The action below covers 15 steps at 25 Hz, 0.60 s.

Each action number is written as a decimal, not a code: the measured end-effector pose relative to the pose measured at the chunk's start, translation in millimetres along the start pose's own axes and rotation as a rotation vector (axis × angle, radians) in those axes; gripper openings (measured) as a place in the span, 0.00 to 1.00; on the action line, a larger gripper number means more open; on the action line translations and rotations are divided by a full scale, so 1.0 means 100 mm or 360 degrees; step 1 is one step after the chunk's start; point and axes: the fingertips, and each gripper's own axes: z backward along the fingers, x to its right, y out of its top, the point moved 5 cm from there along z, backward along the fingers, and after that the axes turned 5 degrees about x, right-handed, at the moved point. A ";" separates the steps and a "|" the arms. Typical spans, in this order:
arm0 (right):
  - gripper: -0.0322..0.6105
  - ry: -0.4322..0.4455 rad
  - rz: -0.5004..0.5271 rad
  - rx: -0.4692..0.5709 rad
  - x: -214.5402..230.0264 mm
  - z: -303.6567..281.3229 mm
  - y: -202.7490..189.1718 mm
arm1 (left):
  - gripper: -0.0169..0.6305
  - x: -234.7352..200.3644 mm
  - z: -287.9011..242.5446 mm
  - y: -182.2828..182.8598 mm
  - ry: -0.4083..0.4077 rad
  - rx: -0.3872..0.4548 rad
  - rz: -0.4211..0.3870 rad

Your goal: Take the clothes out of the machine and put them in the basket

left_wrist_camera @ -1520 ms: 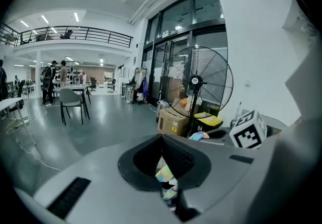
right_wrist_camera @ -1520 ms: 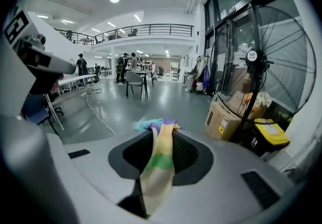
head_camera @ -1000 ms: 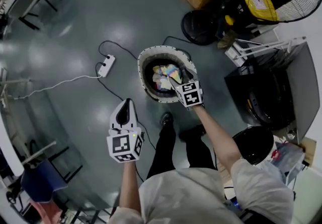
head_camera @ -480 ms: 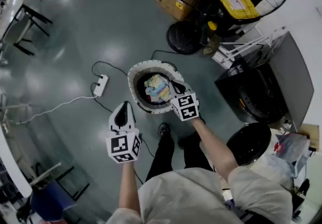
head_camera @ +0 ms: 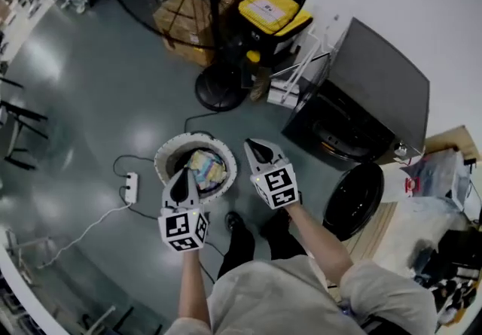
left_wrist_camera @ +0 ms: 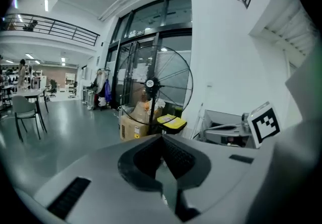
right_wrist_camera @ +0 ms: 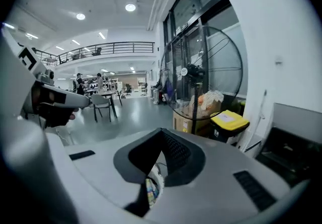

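A round white basket (head_camera: 167, 157) stands on the floor in the head view, with a pile of colourful clothes (head_camera: 203, 168) in it. My left gripper (head_camera: 181, 178) hangs over the basket's near rim, jaws shut and empty (left_wrist_camera: 162, 140). My right gripper (head_camera: 257, 147) is raised just right of the basket; its jaws have just been closing and stand shut (right_wrist_camera: 161, 135) with nothing between them. Under its jaws a strip of the clothes (right_wrist_camera: 151, 189) shows. The dark front-loading machine (head_camera: 376, 92) stands to the right, its round door (head_camera: 352, 202) swung open.
A large floor fan (head_camera: 218, 85), a yellow-lidded bin (head_camera: 273, 10) and a cardboard box (head_camera: 184, 21) stand beyond the basket. A power strip (head_camera: 130, 187) with cables lies on the floor to its left. The person's legs and feet are just behind the basket.
The right gripper has lifted out of the basket and moved to its right, shutting empty. The left gripper has moved toward the basket. The head view has swung toward the machine.
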 end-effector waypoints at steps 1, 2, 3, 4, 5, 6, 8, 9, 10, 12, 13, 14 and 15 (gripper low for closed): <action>0.09 -0.0045 0.0004 0.0017 0.14 0.17 0.05 | 0.05 0.16 -0.07 0.04 -0.0043 0.0002 -0.0013; 0.09 -0.0091 0.0006 0.0035 0.27 0.34 0.10 | 0.05 0.33 -0.15 0.09 -0.0088 0.0003 -0.0026; 0.09 -0.0139 0.0006 0.0053 0.41 0.51 0.15 | 0.05 0.50 -0.24 0.14 -0.0137 0.0003 -0.0038; 0.09 -0.0192 0.0008 0.0072 0.55 0.69 0.19 | 0.05 0.67 -0.33 0.18 -0.0190 0.0004 -0.0053; 0.09 -0.0248 0.0013 0.0089 0.69 0.87 0.22 | 0.05 0.86 -0.42 0.23 -0.0245 0.0005 -0.0069; 0.09 -0.0306 0.0019 0.0102 0.85 1.05 0.24 | 0.05 1.06 -0.50 0.26 -0.0299 0.0006 -0.0085; 0.09 -0.0417 0.0013 0.0124 1.16 1.42 0.25 | 0.05 1.46 -0.63 0.31 -0.0399 0.0008 -0.0114; 0.08 -0.0472 0.0001 0.0134 1.31 1.60 0.24 | 0.05 1.64 -0.69 0.33 -0.0444 0.0011 -0.0130; 0.09 -0.0528 -0.0013 0.0143 1.45 1.78 0.24 | 0.05 1.82 -0.75 0.36 -0.0488 0.0016 -0.0147; 0.08 -0.0644 -0.0036 0.0157 1.70 2.13 0.25 | 0.05 2.14 -0.85 0.43 -0.0571 0.0028 -0.0185; 0.08 -0.0704 -0.0049 0.0165 1.81 2.30 0.24 | 0.05 2.28 -0.89 0.47 -0.0608 0.0037 -0.0204; 0.08 -0.0764 -0.0065 0.0175 1.92 2.46 0.24 | 0.05 2.41 -0.92 0.51 -0.0639 0.0046 -0.0222; 0.08 -0.0821 -0.0083 0.0185 2.01 2.62 0.23 | 0.05 2.52 -0.95 0.54 -0.0665 0.0055 -0.0238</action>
